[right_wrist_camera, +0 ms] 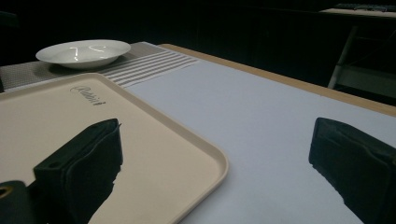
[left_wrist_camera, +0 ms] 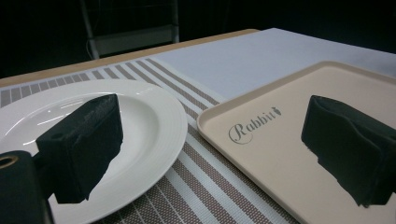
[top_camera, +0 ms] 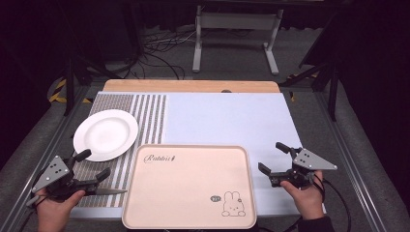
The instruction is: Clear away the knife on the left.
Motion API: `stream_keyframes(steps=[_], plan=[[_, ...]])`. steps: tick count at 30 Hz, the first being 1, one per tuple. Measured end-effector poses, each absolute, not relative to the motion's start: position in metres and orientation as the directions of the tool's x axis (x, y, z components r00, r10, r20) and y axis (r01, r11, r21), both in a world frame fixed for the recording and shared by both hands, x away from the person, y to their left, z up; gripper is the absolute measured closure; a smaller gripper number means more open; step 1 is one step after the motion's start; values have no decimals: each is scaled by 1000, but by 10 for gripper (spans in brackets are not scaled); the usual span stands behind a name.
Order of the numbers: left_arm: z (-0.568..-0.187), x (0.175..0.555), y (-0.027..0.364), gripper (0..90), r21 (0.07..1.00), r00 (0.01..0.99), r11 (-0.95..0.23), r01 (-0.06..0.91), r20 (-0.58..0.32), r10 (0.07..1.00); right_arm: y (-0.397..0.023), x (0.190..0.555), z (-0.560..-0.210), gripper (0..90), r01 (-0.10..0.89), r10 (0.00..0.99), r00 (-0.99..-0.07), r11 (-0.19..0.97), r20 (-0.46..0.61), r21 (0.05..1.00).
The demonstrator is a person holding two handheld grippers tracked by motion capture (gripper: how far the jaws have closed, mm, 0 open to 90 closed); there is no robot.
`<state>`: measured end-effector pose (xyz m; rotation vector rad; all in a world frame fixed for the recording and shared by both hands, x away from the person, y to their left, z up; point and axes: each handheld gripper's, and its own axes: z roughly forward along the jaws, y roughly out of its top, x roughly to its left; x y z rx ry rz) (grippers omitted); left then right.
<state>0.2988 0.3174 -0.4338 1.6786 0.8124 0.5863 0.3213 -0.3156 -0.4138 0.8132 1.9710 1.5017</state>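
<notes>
A white plate (top_camera: 105,134) rests on a striped placemat (top_camera: 147,116) at the left. A beige tray (top_camera: 188,186) with a rabbit drawing and "Rabbit" lettering lies at the front centre, with nothing on it. My left gripper (top_camera: 95,164) is held just in front of the plate, open, with nothing between its jaws. The left gripper view has the plate (left_wrist_camera: 154,121) behind its left jaw and the tray (left_wrist_camera: 280,140) behind its right one. Right of the tray, my right gripper (top_camera: 270,157) is open over the pale mat; its left jaw overlaps the tray's corner (right_wrist_camera: 187,144).
A pale blue mat (top_camera: 227,118) covers the middle and right of the wooden table (top_camera: 193,86). A thin dark knife-like item (top_camera: 110,192) lies on the placemat by the left hand. Beyond the table stand a grey frame (top_camera: 237,29) and loose cables (top_camera: 159,53).
</notes>
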Motion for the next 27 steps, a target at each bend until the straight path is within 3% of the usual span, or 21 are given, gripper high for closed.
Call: stream_keyframes(steps=[12,27], plan=[[-433,300,320,22,972,681,-145,187,-22,732,-313,324,-415,34,157,723,-690,202,-39,967],[-405,299,321,69,868,783,-424,258,70,619,-309,325,-417,39,178,720,-694,215,-32,960]])
